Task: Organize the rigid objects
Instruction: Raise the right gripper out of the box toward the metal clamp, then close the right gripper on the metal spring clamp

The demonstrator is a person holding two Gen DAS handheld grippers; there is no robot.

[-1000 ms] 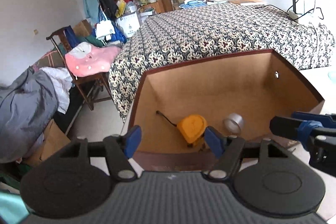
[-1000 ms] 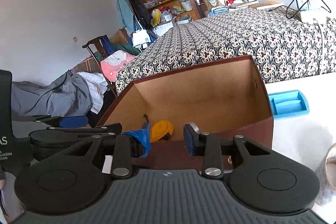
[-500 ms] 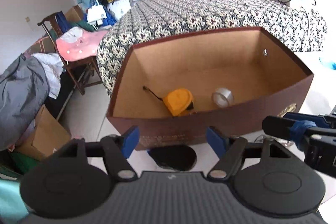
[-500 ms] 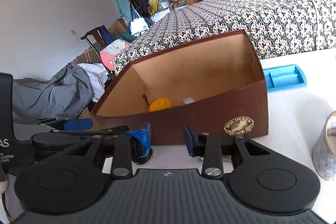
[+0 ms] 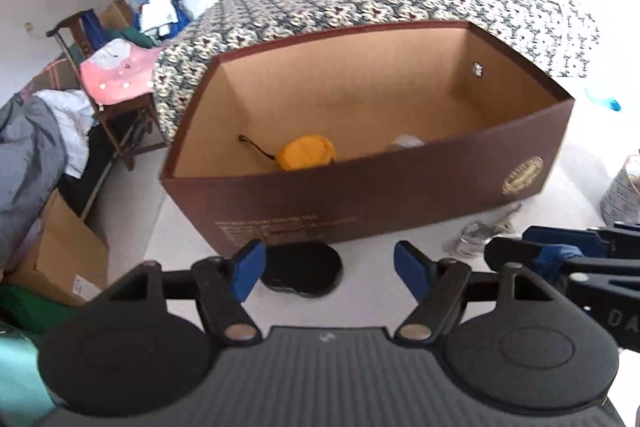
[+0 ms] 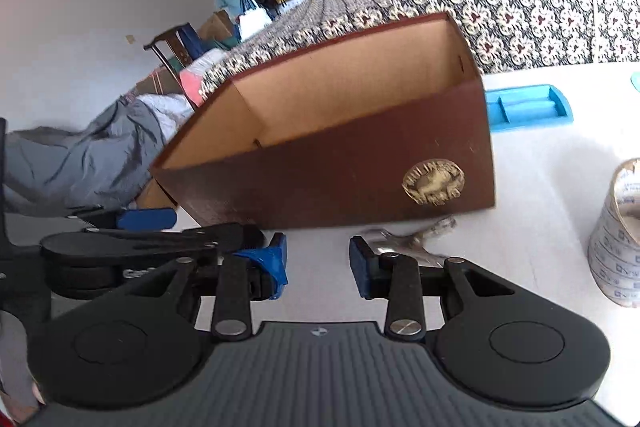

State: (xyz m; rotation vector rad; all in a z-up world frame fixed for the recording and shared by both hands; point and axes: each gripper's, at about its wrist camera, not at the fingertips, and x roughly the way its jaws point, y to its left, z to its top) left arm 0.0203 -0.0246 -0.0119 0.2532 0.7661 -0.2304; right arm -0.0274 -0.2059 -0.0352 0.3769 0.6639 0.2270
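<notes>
White table [image 6: 540,187]: brown box [image 5: 360,195], gold seal unreadable; both hand-held grippers [image 5: 329,263] [image 6: 318,259] released, empty.

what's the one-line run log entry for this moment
stage: reaching for next item | left gripper: open, over black disc | right gripper: open, empty, near metal tool | brown box: holds yellow tape measure

Both wrist cameras sit low over the white counter [image 5: 180,227], angled downward. The left views the brown box [image 5: 360,195] from close, seeing inside; the right faces its front wall. Both share box and bed [image 6: 520,7].
</notes>
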